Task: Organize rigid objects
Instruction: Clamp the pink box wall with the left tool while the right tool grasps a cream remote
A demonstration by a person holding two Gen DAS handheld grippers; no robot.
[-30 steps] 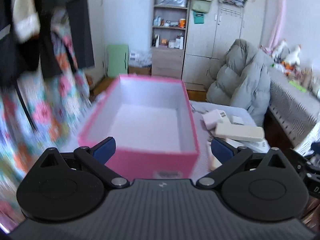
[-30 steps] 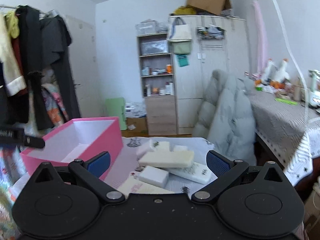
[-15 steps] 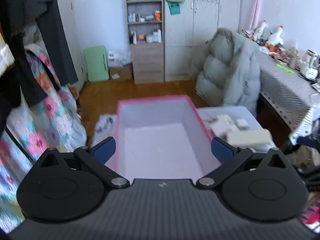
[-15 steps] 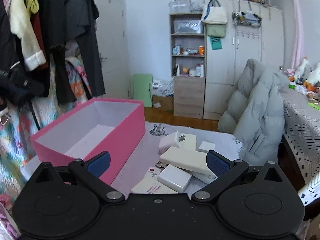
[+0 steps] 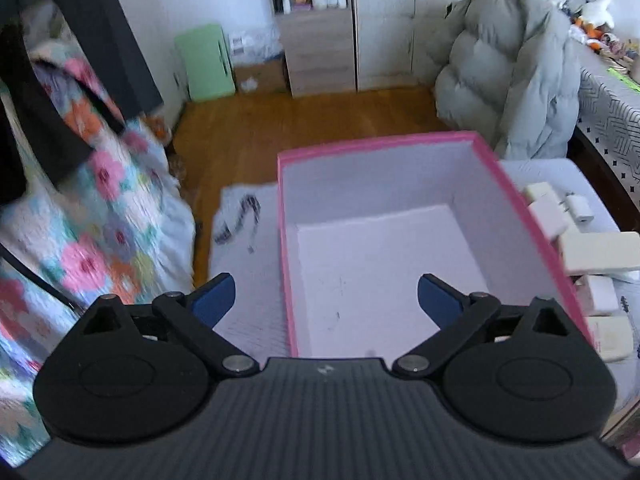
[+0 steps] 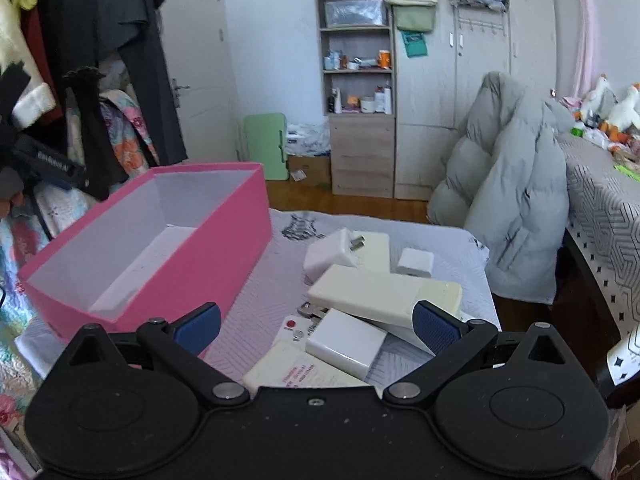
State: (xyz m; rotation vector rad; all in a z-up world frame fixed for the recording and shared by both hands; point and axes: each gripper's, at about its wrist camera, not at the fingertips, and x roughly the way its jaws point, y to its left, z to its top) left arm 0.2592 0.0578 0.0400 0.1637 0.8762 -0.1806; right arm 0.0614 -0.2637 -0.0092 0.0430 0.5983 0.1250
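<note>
A pink box [image 6: 208, 236] with a white empty inside stands on the quilted table; it also shows in the left wrist view [image 5: 516, 196]. Right of it lies a pile of white and cream rigid items: a long cream power bank [image 6: 376, 294], a white charger with plug pins [image 6: 332, 254], a white adapter [image 6: 346, 344], a small white block [image 6: 416, 262] and a flat cream case [image 6: 296, 374]. My left gripper [image 5: 326, 300] is open and empty above the box's near end. My right gripper [image 6: 316, 326] is open and empty, just above the pile's near side.
A grey puffer jacket [image 6: 508, 208] hangs over a chair beyond the table's right edge. Clothes [image 6: 80, 60] hang at the left. A patterned tablecloth desk [image 6: 600, 200] stands at the right. A shelf unit [image 6: 360, 80] stands at the back wall across wooden floor.
The left gripper has risen and tilted down, so it looks into the box from above. The right gripper has moved closer to the pile. Both stay open.
</note>
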